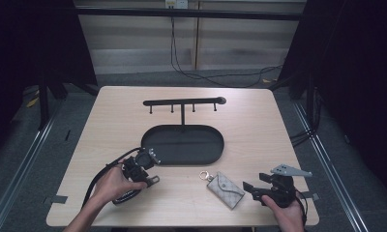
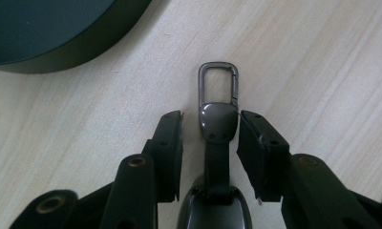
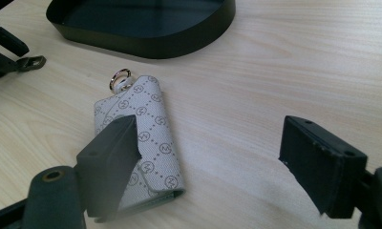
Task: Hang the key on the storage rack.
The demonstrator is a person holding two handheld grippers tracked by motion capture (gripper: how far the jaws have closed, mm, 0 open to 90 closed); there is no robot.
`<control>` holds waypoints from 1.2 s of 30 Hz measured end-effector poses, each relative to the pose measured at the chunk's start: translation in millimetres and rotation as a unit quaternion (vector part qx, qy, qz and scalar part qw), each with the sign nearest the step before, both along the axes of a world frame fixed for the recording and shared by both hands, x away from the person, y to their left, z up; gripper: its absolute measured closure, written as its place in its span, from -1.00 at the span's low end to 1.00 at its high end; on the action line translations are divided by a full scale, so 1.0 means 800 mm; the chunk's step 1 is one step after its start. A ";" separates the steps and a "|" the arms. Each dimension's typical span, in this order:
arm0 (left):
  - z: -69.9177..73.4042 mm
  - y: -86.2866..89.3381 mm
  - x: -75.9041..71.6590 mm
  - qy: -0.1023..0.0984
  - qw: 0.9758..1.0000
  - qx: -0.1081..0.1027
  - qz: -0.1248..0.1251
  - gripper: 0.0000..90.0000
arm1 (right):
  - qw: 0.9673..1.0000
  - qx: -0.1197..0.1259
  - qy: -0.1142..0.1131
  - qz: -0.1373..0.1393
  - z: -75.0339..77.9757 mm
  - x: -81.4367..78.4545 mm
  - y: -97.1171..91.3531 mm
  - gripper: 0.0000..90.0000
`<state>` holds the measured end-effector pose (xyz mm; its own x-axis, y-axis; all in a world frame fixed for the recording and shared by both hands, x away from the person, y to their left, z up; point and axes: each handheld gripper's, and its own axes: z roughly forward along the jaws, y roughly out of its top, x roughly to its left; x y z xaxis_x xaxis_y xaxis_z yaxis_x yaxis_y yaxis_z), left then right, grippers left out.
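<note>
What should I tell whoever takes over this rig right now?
Left gripper: jaws close around the dark key fob's metal cap, narrow gaps either side, no grip yet; fob lies on the table beside the black tray.
Right gripper: open, resting near the patterned key pouch.
Done: nothing hung on the hook rack.
Left: grip the fob, lift it, probably hang both.
</note>
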<state>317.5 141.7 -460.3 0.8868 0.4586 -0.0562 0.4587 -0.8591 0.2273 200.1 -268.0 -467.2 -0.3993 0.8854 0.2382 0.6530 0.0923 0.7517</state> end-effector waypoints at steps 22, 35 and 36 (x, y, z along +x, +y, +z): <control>-0.005 -0.020 0.008 0.024 0.998 0.051 0.019 0.55 | 1.000 -0.001 -0.004 0.003 0.001 -0.002 0.000 -0.54; -0.004 -0.025 0.015 0.044 0.996 0.072 0.029 0.57 | 1.000 0.000 -0.001 0.001 0.000 -0.001 0.000 -0.54; -0.004 -0.023 0.017 0.049 0.996 0.065 0.033 0.57 | 1.000 -0.002 -0.002 0.002 0.000 -0.001 0.000 -0.53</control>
<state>331.2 123.0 -463.2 0.8473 0.5255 -0.0771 0.5303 -0.8452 0.0667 199.6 -267.8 -467.1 -0.4044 0.8842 0.2337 0.6496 0.0978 0.7540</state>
